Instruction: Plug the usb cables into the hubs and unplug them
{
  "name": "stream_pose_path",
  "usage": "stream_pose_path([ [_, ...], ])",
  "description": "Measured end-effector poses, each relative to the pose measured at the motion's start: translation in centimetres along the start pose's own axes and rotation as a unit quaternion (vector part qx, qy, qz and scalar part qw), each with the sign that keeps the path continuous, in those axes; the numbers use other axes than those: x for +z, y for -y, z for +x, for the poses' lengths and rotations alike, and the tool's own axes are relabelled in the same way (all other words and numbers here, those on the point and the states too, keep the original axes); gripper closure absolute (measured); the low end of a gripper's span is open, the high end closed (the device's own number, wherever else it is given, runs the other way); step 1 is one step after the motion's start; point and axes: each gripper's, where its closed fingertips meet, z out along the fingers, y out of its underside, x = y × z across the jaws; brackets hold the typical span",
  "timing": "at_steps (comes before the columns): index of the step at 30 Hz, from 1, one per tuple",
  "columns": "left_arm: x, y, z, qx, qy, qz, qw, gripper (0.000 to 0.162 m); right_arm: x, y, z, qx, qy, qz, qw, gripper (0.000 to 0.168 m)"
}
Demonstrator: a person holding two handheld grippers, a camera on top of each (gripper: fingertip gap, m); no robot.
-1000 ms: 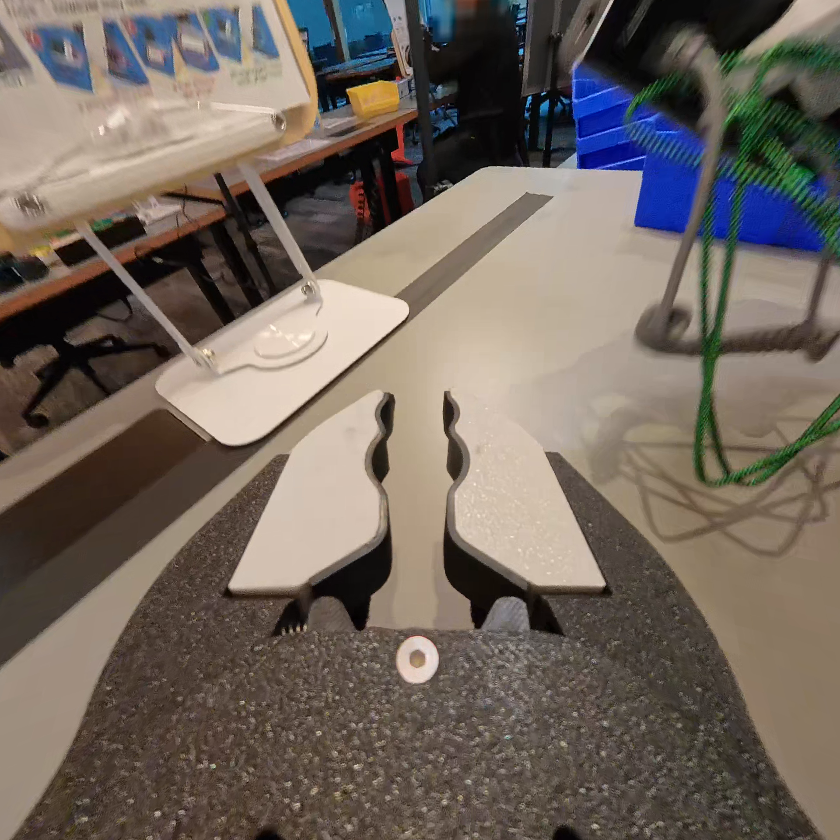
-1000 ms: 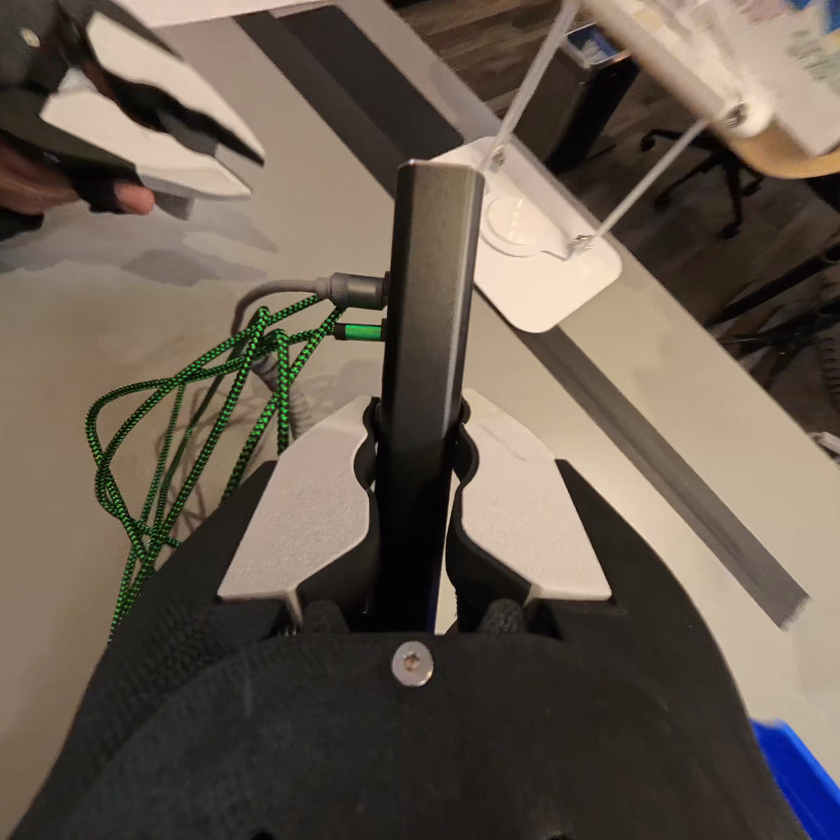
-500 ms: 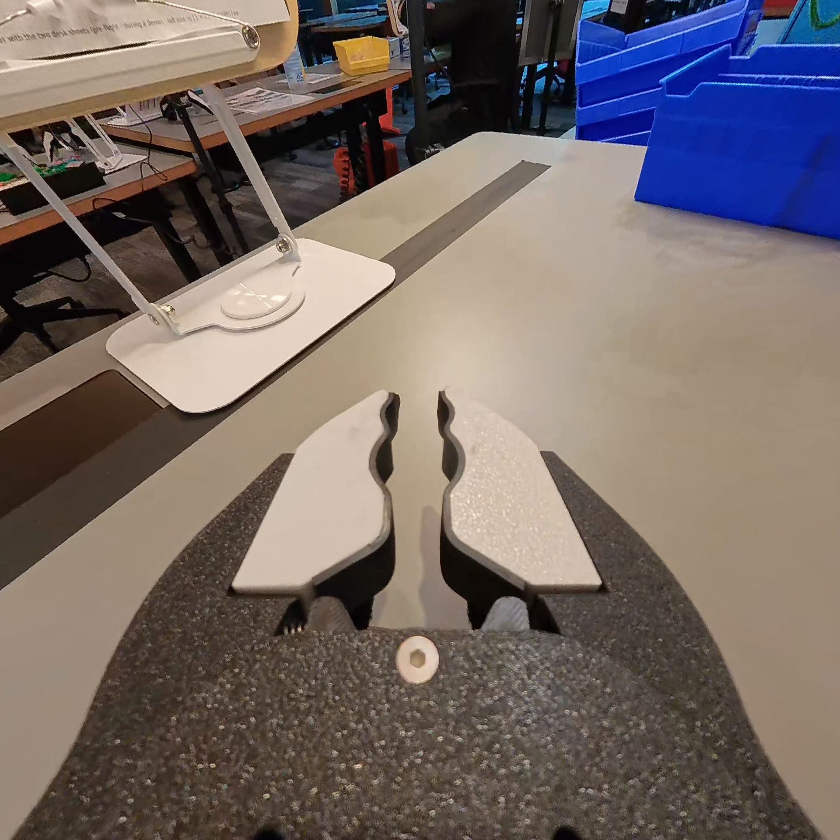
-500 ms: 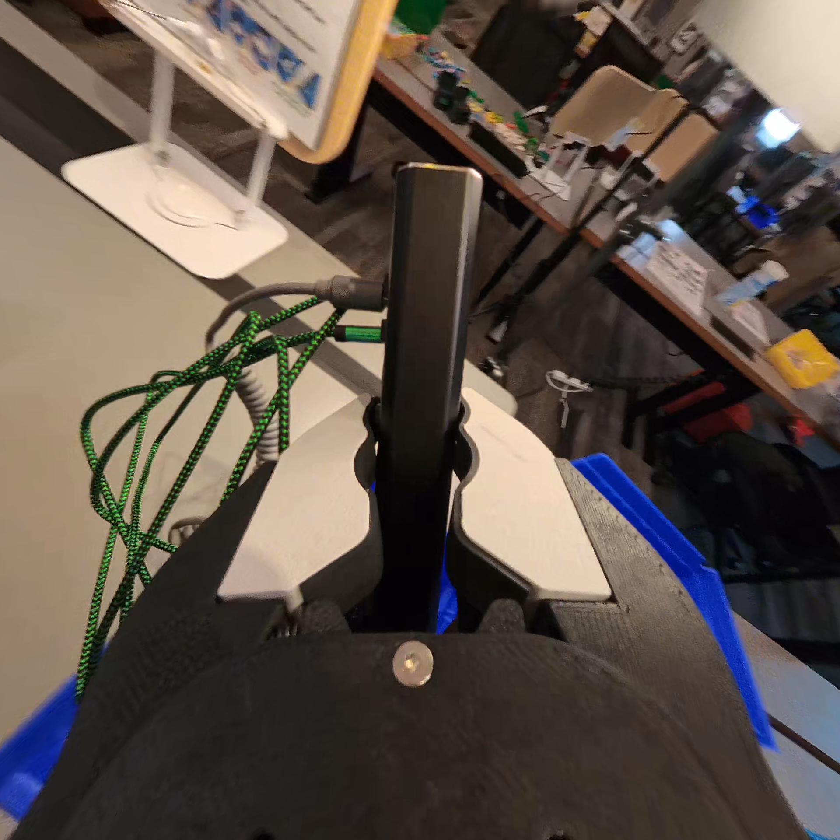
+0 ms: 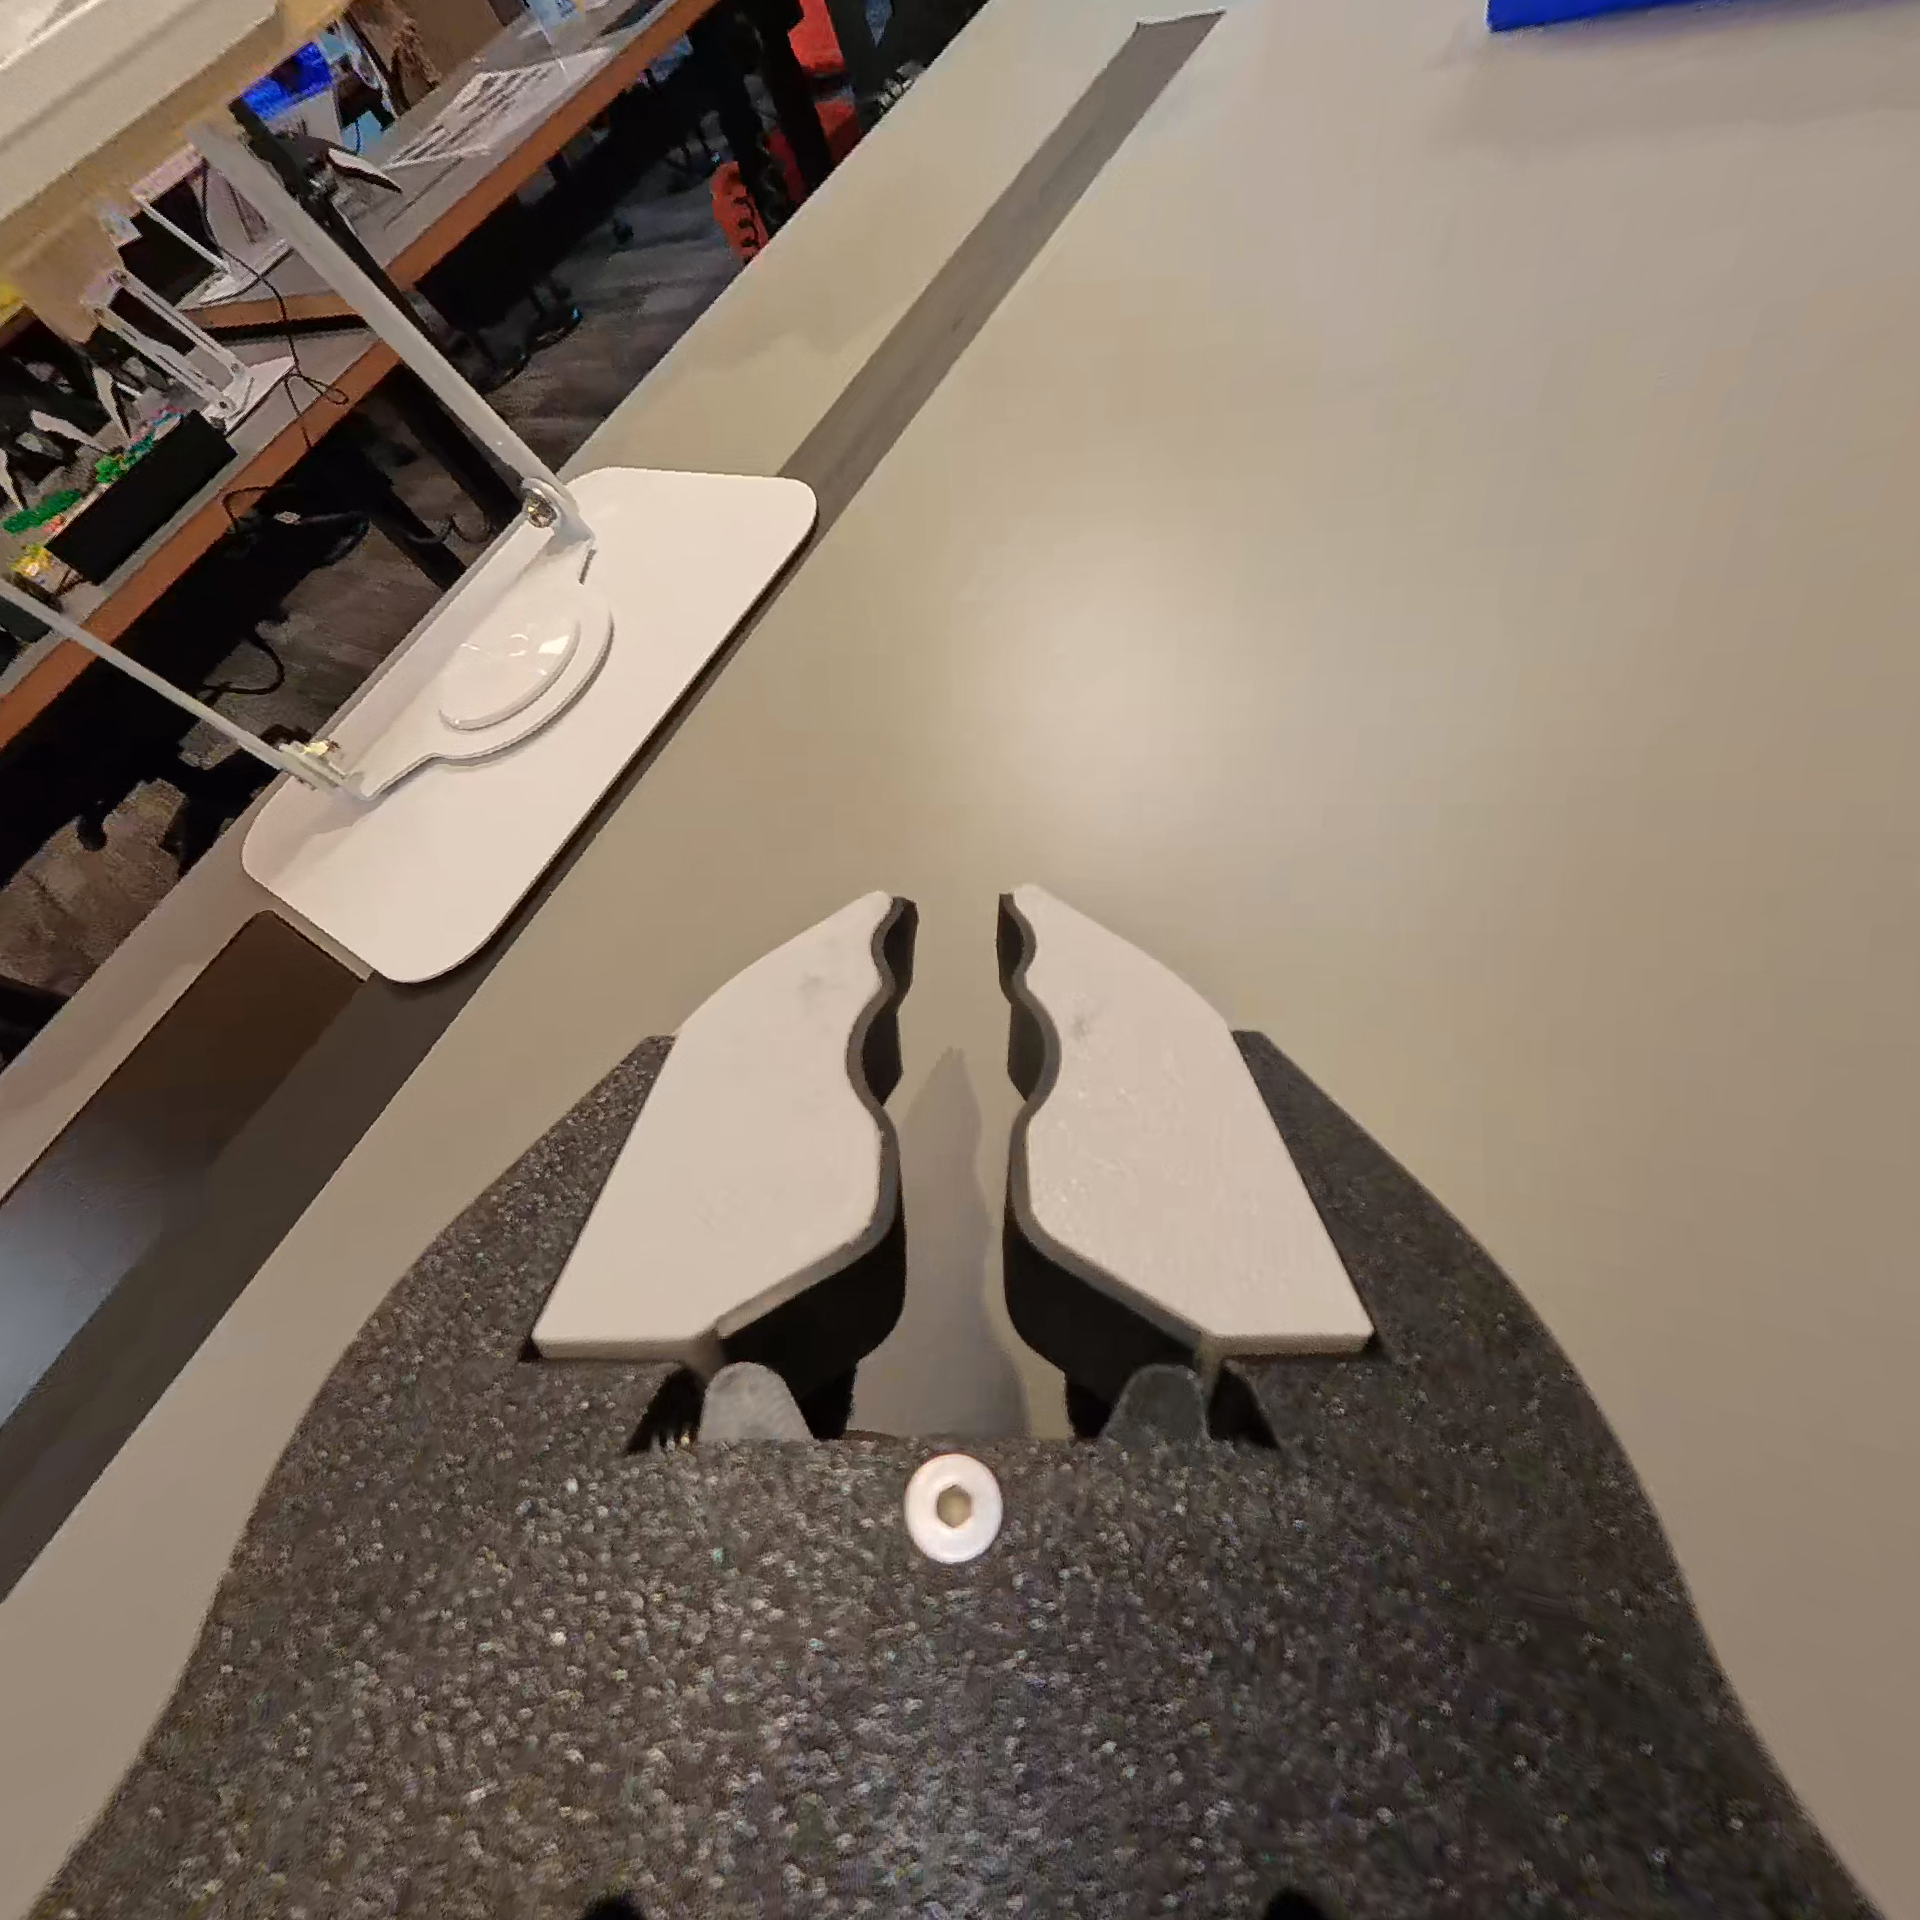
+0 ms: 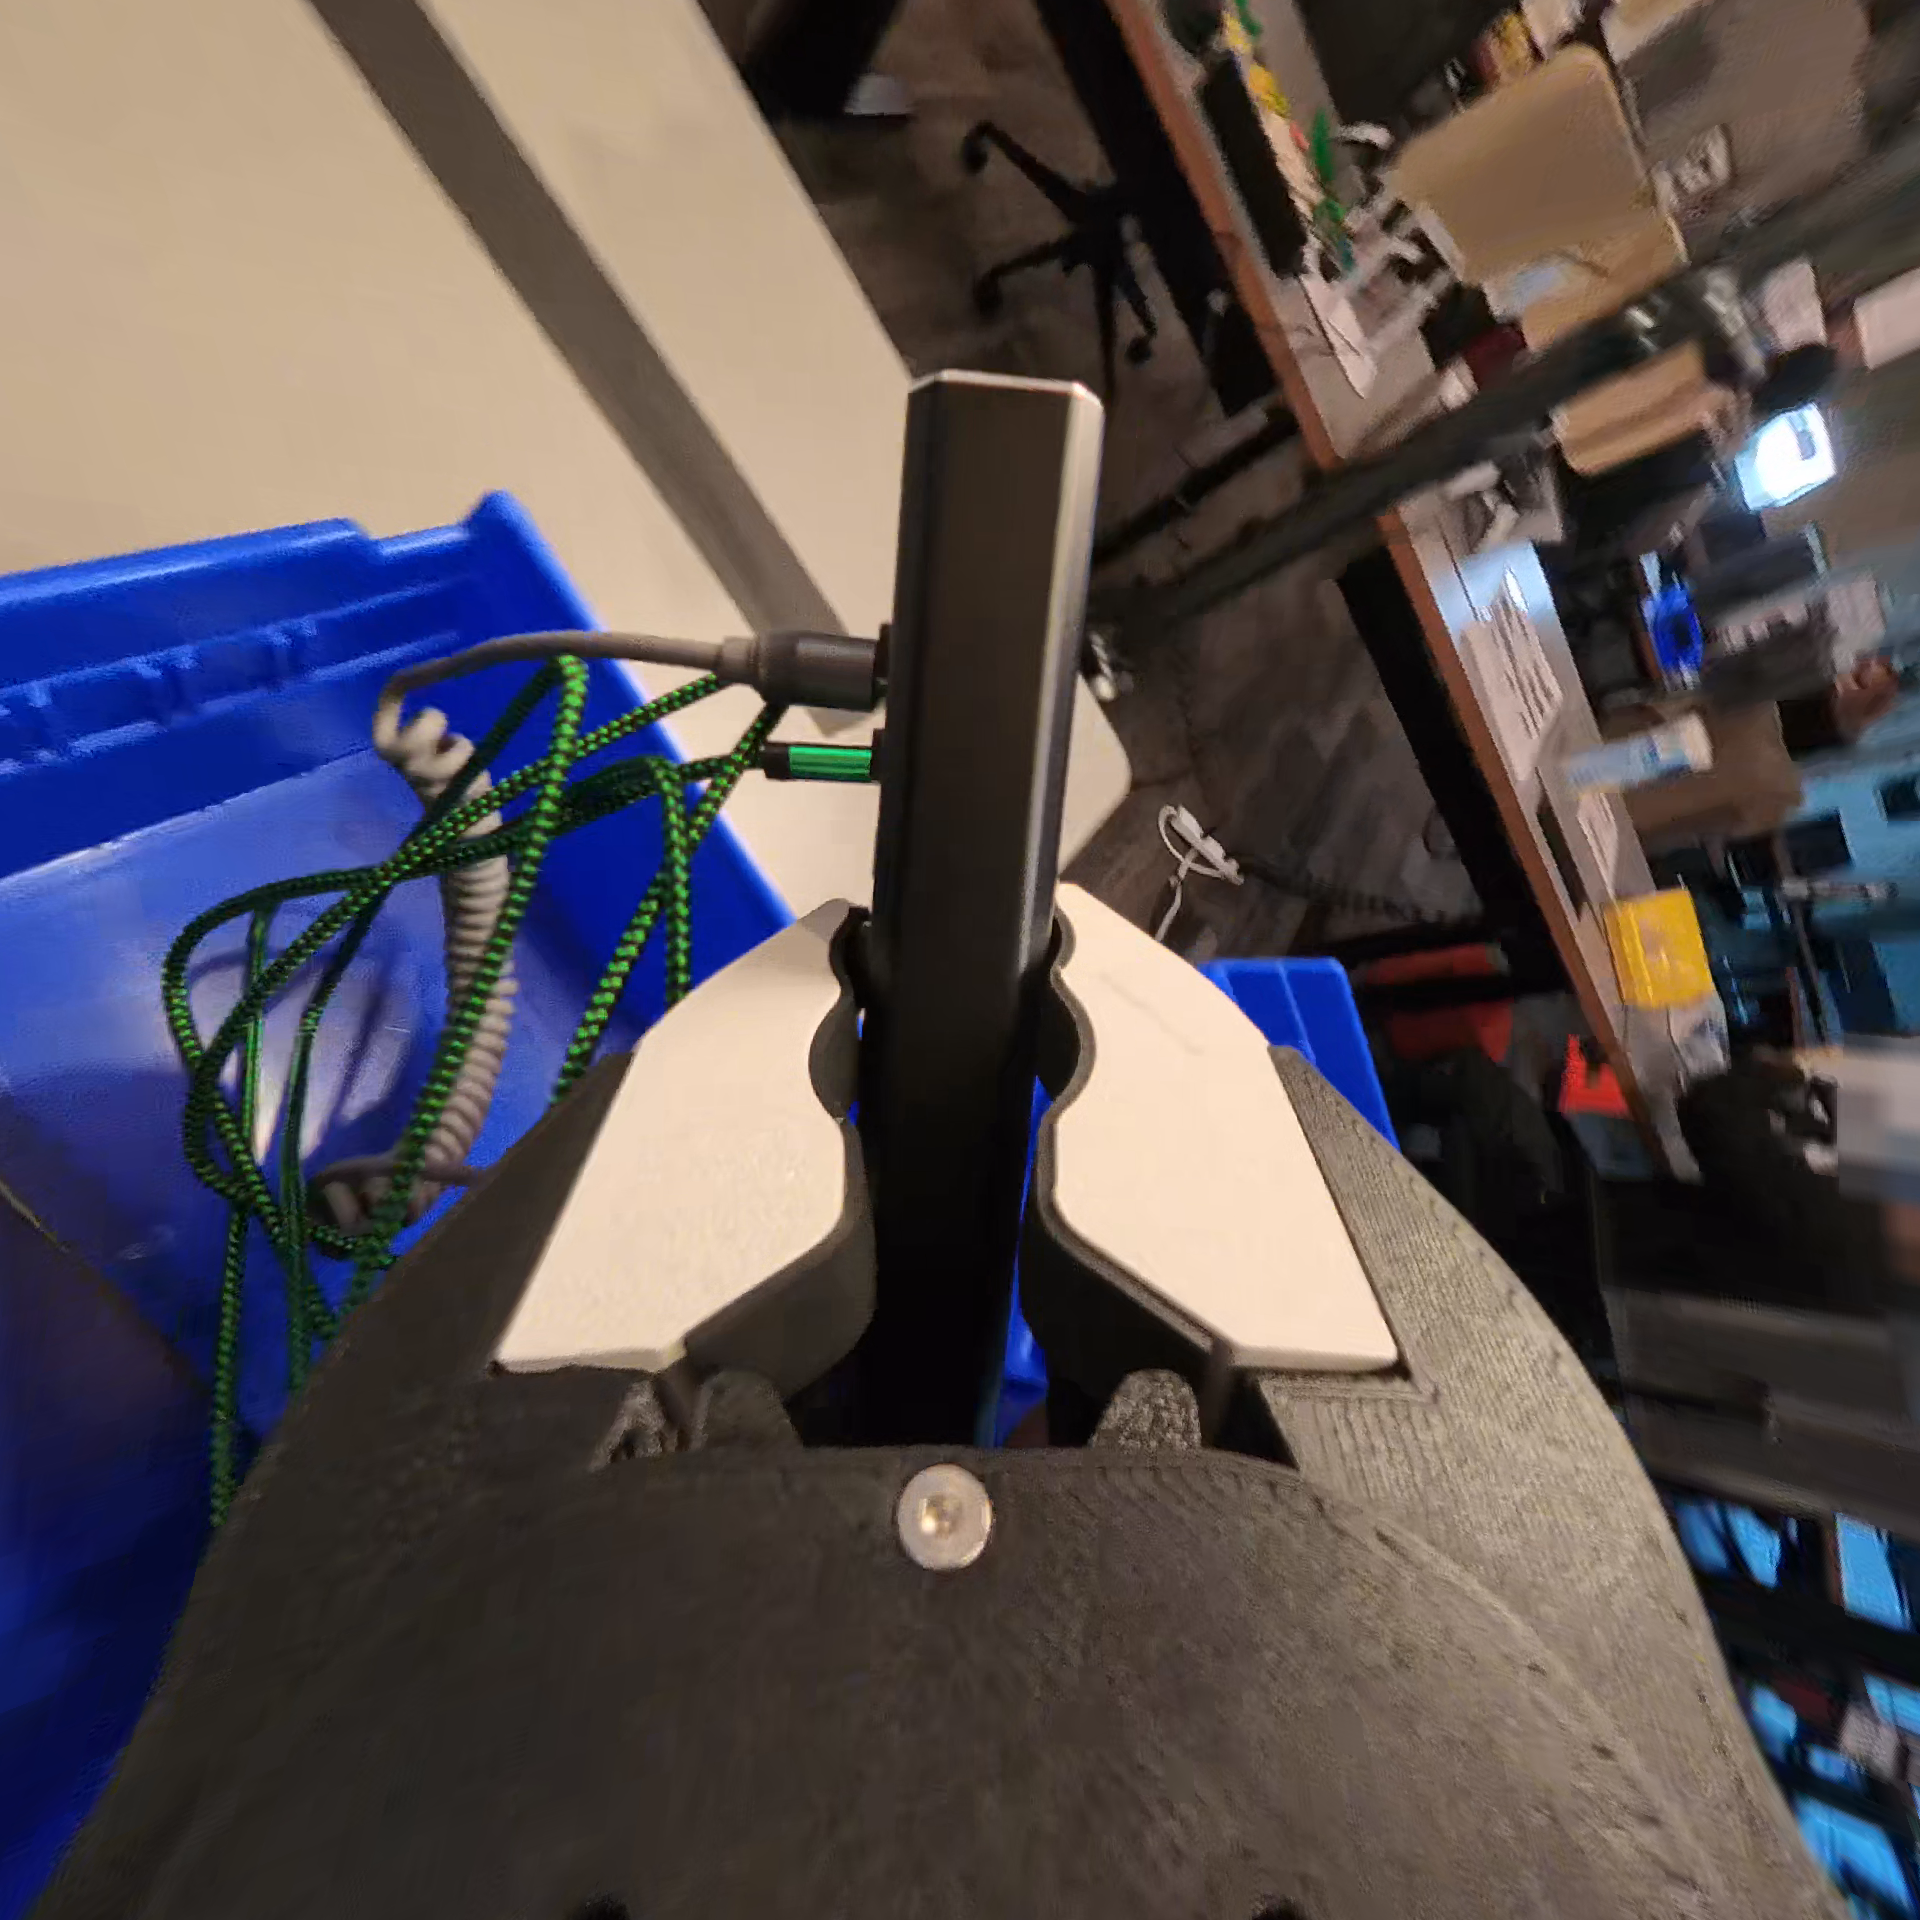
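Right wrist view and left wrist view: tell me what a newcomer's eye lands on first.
First, the black hub standing up between the closed fingers of the right hand-held gripper, with a grey cable and a green braided cable plugged into its left side, dangling over a blue bin. In the left wrist view, the left hand-held gripper holds nothing above the bare beige table, a white stand base to its left.

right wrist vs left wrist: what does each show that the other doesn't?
Right wrist only: the right gripper shut on the black hub, with a grey cable and a green cable plugged into its side, hanging over a blue bin.

Left wrist only: the left gripper, empty with a narrow gap, and a white stand base.

Both: the beige table with its dark strip.
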Motion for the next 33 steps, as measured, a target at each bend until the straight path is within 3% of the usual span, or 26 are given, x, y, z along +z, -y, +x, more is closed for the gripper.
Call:
stream_pose_path([
  [5,0.0,0.0,0.1,0.008,0.003,-0.001,1.000,0.147,3.0,0.3,-4.1,-0.025,0.106,0.021,0.994,0.137],
  [15,0.3,-0.5,0.2,0.020,0.002,-0.017,1.000,0.148,4.5,-4.1,-7.8,-0.026,0.227,-0.082,0.970,0.139],
  [28,-0.4,-0.7,-0.7,0.012,0.008,-0.007,1.000,0.148,1.1,-4.3,-3.7,-0.154,0.138,-0.193,0.959,0.119],
  [30,-0.7,-0.6,-0.9,0.005,0.010,-0.001,1.000,0.148,0.1,-4.3,-1.7,-0.161,0.091,-0.204,0.961,0.130],
  [33,-1.2,-0.6,-1.2,-0.012,0.008,0.008,1.000,0.147,-1.9,-3.3,0.6,-0.104,0.046,-0.186,0.976,0.131],
])
